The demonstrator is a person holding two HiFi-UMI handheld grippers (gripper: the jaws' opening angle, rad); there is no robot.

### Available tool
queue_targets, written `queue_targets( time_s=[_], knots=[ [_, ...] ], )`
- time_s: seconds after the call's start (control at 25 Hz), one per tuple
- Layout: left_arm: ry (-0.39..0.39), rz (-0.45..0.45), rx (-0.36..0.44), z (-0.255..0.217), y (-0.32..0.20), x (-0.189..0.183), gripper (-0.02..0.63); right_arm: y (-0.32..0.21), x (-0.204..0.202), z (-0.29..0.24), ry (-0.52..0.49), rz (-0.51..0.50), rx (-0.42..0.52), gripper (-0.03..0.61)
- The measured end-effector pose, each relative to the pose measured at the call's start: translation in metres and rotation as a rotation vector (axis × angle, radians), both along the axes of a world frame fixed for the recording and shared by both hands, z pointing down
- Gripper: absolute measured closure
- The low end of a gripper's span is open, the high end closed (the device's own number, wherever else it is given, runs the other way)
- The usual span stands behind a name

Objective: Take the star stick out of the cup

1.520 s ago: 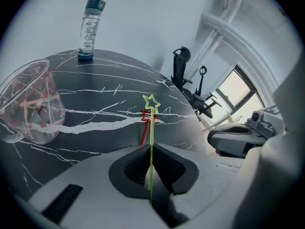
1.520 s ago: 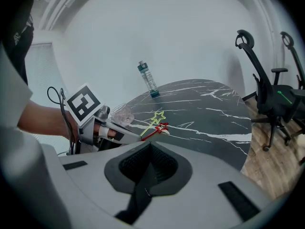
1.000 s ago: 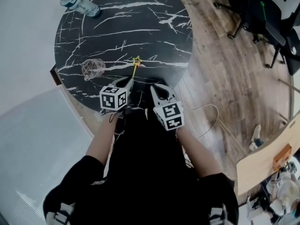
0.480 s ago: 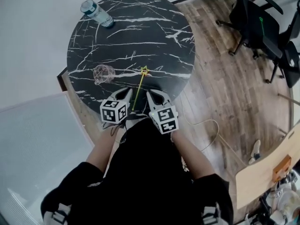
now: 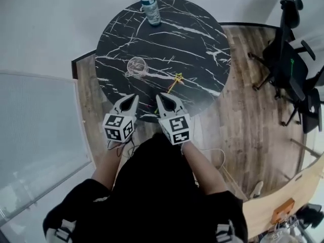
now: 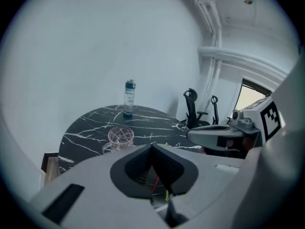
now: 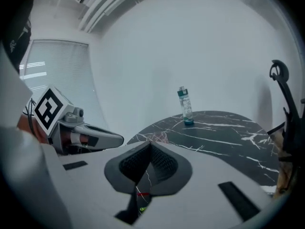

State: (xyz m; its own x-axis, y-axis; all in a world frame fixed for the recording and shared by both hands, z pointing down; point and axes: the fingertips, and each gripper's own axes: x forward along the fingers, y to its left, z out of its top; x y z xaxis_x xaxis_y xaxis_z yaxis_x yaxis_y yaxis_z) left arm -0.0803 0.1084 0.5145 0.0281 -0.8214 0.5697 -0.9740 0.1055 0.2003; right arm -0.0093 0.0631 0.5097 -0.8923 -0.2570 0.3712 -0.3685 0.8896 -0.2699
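The star stick lies flat on the black marble table, its yellow star end pointing away from me. It is outside the clear glass cup, which stands to its left and also shows in the left gripper view and the right gripper view. My left gripper and right gripper hover side by side over the table's near edge. Both are shut with nothing between their jaws. The stick's tail lies just ahead of the right gripper.
A water bottle stands at the table's far edge. Black office chairs stand on the wooden floor to the right. A white wall and a frosted panel lie to the left. A wooden desk corner sits at the lower right.
The head view has swung, so the table now sits higher and further right. Both grippers have drawn back slightly from the stick, which stays lying beside the cup.
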Motion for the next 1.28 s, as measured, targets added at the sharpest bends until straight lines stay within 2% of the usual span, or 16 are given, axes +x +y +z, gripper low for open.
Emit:
queue_targets(
  time_s=[0.24,0.44,0.52,0.76,0.92,1.12,1.28],
  knots=[
    [-0.029,-0.140,0.157,-0.060,0.049,-0.021,0.614,0.017,-0.007,-0.073,-0.043,-0.005,0.173,0.583],
    [-0.123,-0.156,0.286,-0.125,0.078,-0.027,0.614,0.039,-0.001,-0.144,-0.112,0.017,0.334,0.582],
    [-0.135,-0.166,0.334,-0.149,0.092,-0.023,0.614,0.054,0.006,-0.171,-0.135,0.020,0.389,0.581],
    [-0.209,-0.185,0.483,-0.200,0.112,-0.014,0.614,0.071,0.025,-0.228,-0.211,0.070,0.473,0.583],
    [-0.248,-0.190,0.505,-0.213,0.119,-0.010,0.614,0.074,0.030,-0.240,-0.204,0.059,0.514,0.583],
    [-0.225,-0.232,0.533,-0.225,0.120,-0.013,0.614,0.072,0.025,-0.253,-0.210,0.015,0.545,0.583],
    [-0.236,-0.225,0.547,-0.238,0.114,-0.004,0.614,0.066,0.024,-0.263,-0.223,-0.009,0.562,0.582]
  ],
)
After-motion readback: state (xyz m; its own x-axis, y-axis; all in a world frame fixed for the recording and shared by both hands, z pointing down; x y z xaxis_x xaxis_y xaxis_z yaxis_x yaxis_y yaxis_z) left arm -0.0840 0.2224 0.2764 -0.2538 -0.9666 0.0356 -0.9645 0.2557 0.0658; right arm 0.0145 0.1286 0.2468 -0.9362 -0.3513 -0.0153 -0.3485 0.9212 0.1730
